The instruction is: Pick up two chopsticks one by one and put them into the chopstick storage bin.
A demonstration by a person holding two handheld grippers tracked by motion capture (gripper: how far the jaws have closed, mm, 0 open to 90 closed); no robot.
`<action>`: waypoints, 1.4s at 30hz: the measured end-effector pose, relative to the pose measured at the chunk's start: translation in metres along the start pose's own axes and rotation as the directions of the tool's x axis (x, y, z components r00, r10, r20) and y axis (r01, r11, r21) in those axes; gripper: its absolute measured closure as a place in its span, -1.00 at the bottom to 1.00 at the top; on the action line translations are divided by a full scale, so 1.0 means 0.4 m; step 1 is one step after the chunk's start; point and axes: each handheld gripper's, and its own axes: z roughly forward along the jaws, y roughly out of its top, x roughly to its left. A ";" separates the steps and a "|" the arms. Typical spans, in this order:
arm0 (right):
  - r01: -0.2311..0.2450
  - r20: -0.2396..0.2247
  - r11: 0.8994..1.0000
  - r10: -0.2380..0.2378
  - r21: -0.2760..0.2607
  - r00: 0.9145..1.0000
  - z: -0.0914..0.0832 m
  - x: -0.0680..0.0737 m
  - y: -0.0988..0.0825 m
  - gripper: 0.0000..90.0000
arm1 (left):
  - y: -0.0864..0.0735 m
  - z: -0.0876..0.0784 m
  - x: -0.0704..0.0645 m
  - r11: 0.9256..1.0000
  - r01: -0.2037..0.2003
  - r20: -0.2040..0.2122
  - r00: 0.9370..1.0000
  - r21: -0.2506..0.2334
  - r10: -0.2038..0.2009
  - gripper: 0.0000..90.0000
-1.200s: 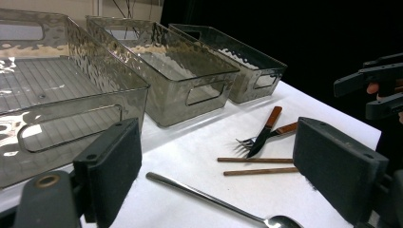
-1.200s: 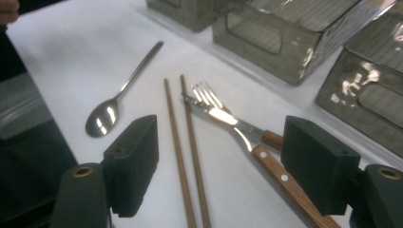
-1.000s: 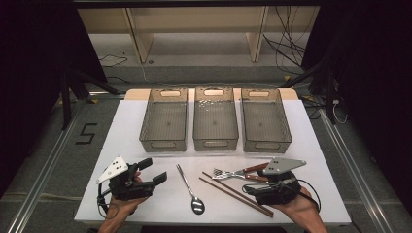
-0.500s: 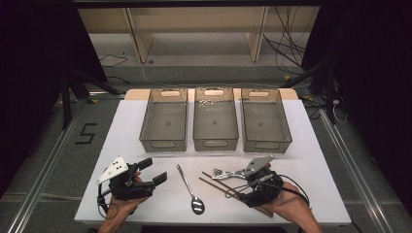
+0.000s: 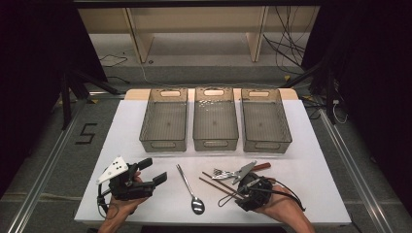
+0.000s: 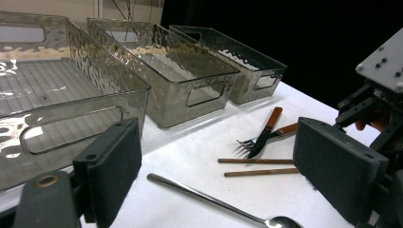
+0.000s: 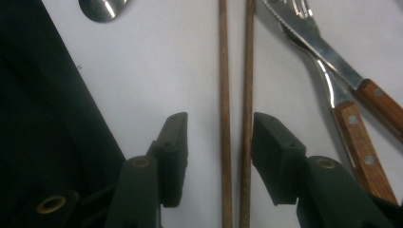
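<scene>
1. Right hand-held gripper straddles chopsticks lying flat on surface; jaws have just been closing, pads not yet touching.
2. Left hand-held gripper idle, jaws apart.

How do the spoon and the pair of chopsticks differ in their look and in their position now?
The spoon is shiny metal with a round bowl; the chopsticks are plain brown sticks. The spoon lies apart from both grippers; the chopsticks lie between the jaws of the right gripper, which have just been closing. Both rest flat on the white table.
</scene>
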 end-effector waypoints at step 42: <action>0.081 0.033 0.979 -0.089 0.185 0.995 0.075 0.011 0.036 0.88 | 0.000 0.001 -0.001 1.000 -0.005 0.008 1.000 0.006 0.005 -0.64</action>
